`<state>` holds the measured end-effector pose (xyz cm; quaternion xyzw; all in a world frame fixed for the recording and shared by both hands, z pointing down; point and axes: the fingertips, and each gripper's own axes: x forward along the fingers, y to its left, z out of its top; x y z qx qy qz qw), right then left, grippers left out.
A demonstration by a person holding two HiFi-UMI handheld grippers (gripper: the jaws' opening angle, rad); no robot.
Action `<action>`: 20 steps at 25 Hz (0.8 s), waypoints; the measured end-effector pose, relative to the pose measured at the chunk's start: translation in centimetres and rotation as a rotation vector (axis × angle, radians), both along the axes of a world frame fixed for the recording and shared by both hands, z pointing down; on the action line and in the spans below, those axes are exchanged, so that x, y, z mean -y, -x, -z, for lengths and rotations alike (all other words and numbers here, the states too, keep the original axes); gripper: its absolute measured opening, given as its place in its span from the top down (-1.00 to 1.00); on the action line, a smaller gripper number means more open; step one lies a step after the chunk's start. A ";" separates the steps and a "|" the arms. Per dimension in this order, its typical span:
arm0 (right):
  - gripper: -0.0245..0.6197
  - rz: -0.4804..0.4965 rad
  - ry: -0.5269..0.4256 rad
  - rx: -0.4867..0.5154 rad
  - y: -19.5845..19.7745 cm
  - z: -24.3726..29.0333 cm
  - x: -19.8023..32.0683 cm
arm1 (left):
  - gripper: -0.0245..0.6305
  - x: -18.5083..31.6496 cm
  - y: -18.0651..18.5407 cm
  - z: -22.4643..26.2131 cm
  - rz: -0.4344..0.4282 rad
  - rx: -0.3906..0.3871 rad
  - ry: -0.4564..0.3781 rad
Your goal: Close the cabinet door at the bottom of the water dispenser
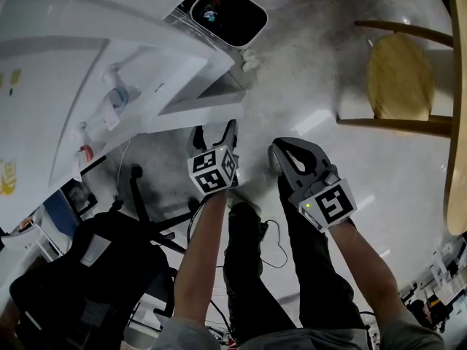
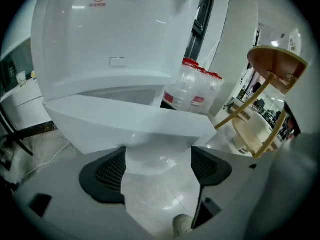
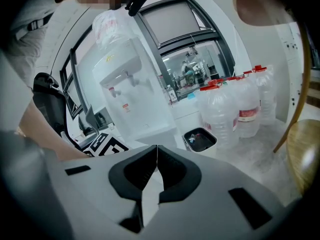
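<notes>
Bright, glary light; fisheye-warped, dark-vignetted edges.

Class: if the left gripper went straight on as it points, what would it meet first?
Probably the open cabinet door, right ahead of the left gripper, whose jaws stand apart; exact depth is unclear.

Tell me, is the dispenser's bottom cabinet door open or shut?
Open: the cabinet door stands swung out at an angle from the water dispenser.
</notes>
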<state>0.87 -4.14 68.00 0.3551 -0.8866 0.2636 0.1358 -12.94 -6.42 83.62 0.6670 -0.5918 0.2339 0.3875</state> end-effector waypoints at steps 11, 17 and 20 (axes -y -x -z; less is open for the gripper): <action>0.89 -0.061 -0.011 -0.001 0.4 -1.3 3.9 | -0.27 3.1 0.1 0.3 0.120 -0.053 0.018; 0.89 -0.076 -0.004 -0.003 1.3 -2.3 5.7 | -0.27 4.9 0.7 0.3 0.191 -0.096 0.031; 0.89 -0.083 -0.006 0.005 1.6 -2.4 6.5 | -0.27 5.7 1.1 0.2 0.233 -0.117 0.037</action>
